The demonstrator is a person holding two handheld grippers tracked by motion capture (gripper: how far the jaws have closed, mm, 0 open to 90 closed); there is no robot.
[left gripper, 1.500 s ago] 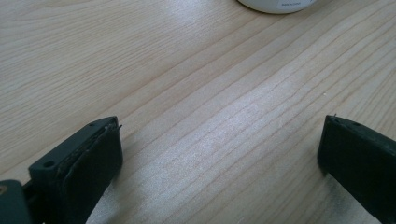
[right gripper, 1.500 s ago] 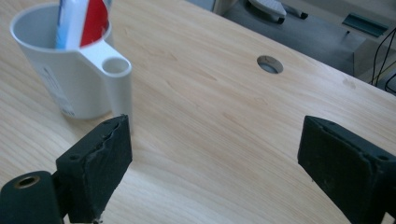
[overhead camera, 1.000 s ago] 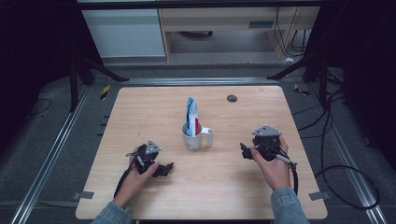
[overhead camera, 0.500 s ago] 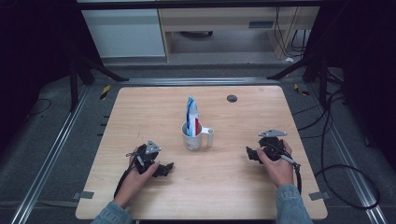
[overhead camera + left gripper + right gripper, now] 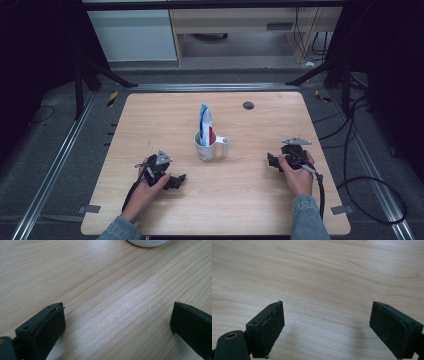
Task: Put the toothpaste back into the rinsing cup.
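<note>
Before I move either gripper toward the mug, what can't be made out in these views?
- Tube in the mug, high view: its lower part is hidden by the mug wall, and its print is too small to read.
- Mug, left gripper view: cut off by the top edge; the label text is too small.
- Dark disc, high view: too small to identify.
- Left gripper and right gripper, high view: partly covered by the hands.
</note>
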